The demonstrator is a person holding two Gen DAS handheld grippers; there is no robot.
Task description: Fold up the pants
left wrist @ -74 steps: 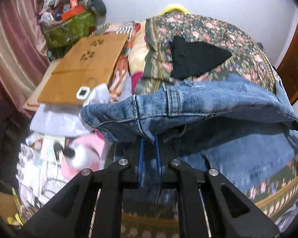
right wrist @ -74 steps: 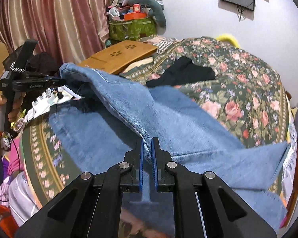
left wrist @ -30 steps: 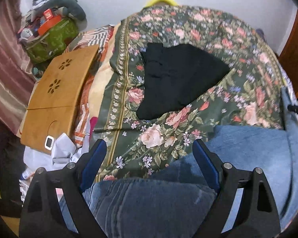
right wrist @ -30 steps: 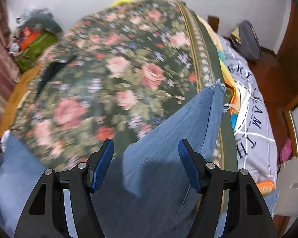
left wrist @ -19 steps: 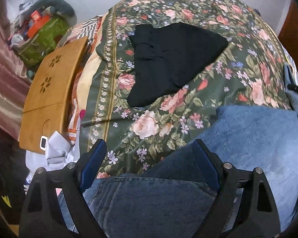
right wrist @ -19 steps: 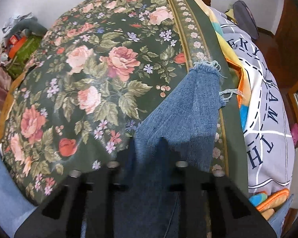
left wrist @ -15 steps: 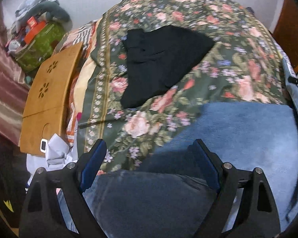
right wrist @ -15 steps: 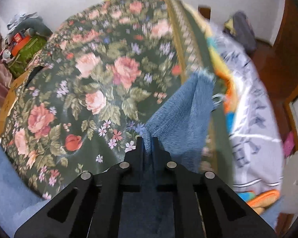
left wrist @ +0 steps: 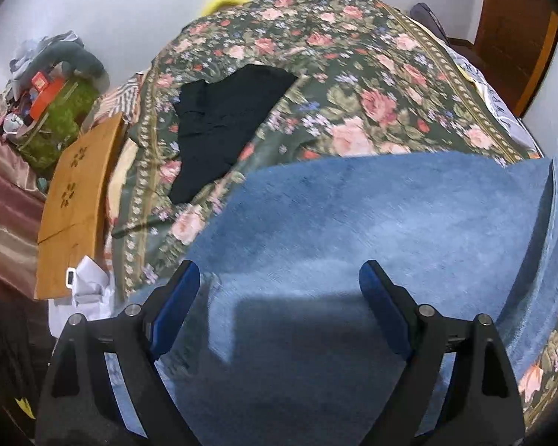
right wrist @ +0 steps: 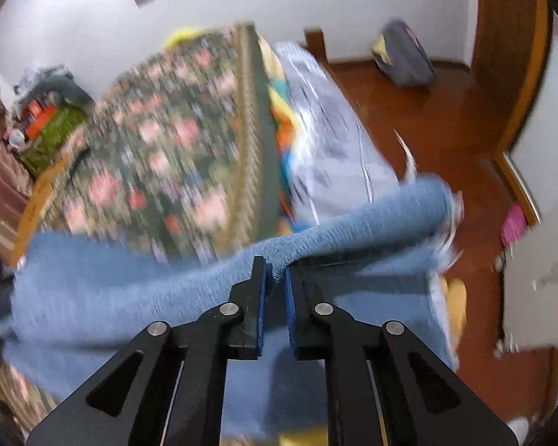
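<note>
The blue denim pants [left wrist: 372, 219] lie spread on the floral bedspread [left wrist: 353, 74]. My left gripper [left wrist: 279, 290] is open and empty, its jaws wide apart just above the denim near the bed's front edge. In the right wrist view my right gripper [right wrist: 276, 278] is shut on a fold of the pants [right wrist: 334, 230] near the frayed leg end and holds it lifted above the bed's right side. That view is motion-blurred.
A black garment [left wrist: 227, 119] lies on the bedspread beyond the pants. A wooden lap table [left wrist: 78, 193] and a cluttered green bag [left wrist: 55, 119] sit at the left. A wooden floor [right wrist: 427, 119] and a grey bag [right wrist: 405, 59] are to the bed's right.
My right gripper shut on the pants' leg end and lifted it, swinging fast. My left gripper stayed open and shifted over the denim, which now covers more of its view.
</note>
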